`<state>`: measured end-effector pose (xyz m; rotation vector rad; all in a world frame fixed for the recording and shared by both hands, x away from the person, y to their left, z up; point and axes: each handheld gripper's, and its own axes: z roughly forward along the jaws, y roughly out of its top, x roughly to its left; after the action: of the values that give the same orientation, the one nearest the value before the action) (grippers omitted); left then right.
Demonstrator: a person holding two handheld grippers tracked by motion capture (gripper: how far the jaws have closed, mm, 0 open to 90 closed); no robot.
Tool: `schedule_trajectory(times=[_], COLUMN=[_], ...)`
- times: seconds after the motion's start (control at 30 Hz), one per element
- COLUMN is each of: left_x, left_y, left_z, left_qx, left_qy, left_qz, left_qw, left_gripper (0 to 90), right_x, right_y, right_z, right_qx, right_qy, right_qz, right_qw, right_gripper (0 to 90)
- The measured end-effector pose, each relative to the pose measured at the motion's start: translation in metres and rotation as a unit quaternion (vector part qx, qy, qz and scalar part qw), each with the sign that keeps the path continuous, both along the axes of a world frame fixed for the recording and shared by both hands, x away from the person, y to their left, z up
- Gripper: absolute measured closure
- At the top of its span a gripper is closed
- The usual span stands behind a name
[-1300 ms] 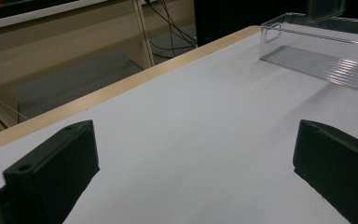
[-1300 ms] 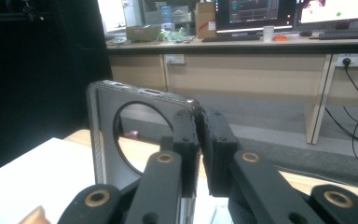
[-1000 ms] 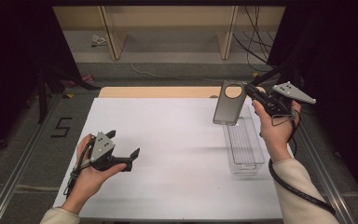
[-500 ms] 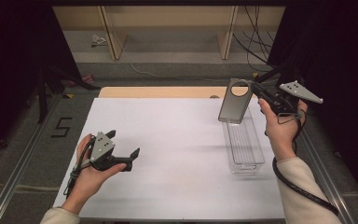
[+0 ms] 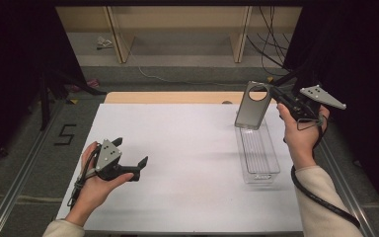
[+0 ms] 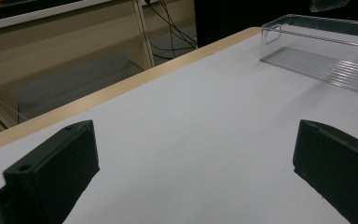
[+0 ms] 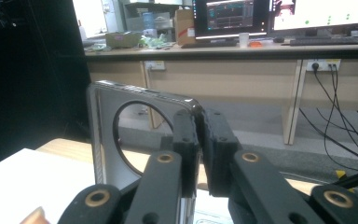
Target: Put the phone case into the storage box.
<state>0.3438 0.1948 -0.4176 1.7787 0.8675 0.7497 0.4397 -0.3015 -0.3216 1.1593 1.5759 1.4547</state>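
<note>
Right claw (image 5: 272,95) clamped on the edge of a grey phone case (image 5: 251,105) with a round camera cutout, held in the air, tilted, just above the far end of the clear plastic tray (image 5: 259,157). Tray sits on the right side of the white table (image 5: 187,163). Left claw (image 5: 137,168) wide, nothing between its jaws, low over the table's near left, well apart from the tray.
</note>
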Motion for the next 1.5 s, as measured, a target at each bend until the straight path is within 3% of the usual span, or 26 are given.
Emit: schedule_trajectory(times=[1.5], left_x=[-0.0001], left_y=[-0.0005], left_z=[0.0007], left_qx=[0.000], left_qy=[-0.001], left_qz=[0.001], left_qw=[1.0000], left_gripper=[0.0], right_x=[0.0051], right_y=[-0.0089], right_z=[-0.0030], right_qx=[-0.018], right_qy=[-0.006], right_qz=[-0.023], right_qw=[0.9996], right_gripper=[85.1])
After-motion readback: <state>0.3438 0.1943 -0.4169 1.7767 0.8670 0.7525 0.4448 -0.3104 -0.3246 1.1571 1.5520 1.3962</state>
